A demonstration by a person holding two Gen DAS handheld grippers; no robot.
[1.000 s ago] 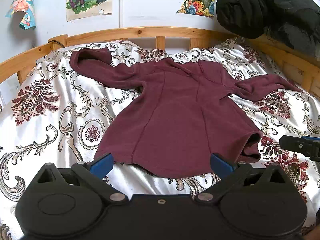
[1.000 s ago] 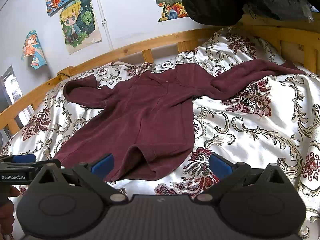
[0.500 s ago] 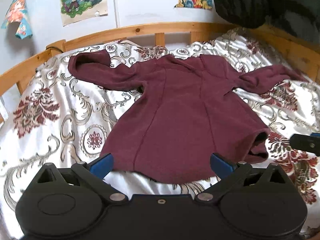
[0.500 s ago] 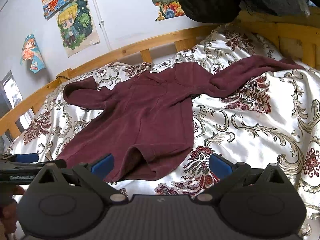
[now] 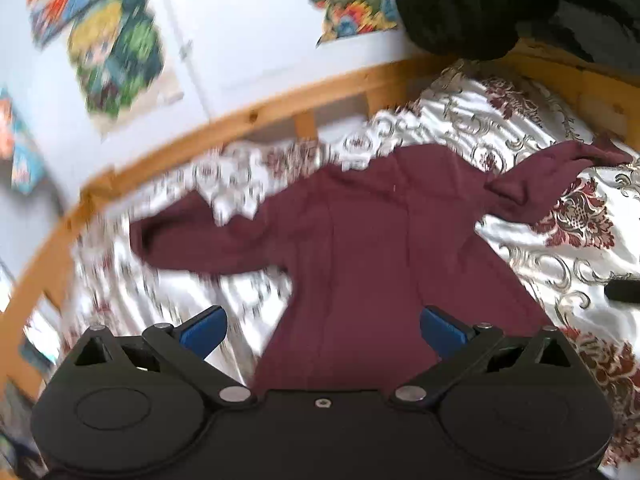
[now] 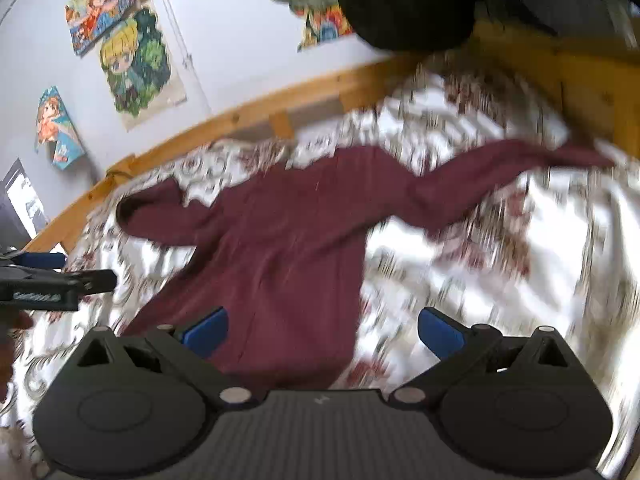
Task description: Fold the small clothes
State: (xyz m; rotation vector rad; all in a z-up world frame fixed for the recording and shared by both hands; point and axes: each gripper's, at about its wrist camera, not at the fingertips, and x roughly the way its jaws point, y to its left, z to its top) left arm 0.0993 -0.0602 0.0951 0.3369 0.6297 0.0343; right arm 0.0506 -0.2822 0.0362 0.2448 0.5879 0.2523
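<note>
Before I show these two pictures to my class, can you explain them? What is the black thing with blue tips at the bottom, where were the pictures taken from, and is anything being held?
There is no robot here. A person holds a two-finger gripper in each hand, and each carries a wide-angle camera looking forward along its fingers. The black shape with blue tips is the gripper itself: the left gripper in one picture, the right gripper in the other. Each also glimpses the other at the picture's edge.

Both look down on a bed with a patterned white cover and a wooden rail. A small maroon top lies spread on it, sleeves out to either side. Posters hang on the wall, and a dark bundle sits in the far corner.

Nothing is held: both grippers are open above the top's lower edge. The pictures are blurred.
</note>
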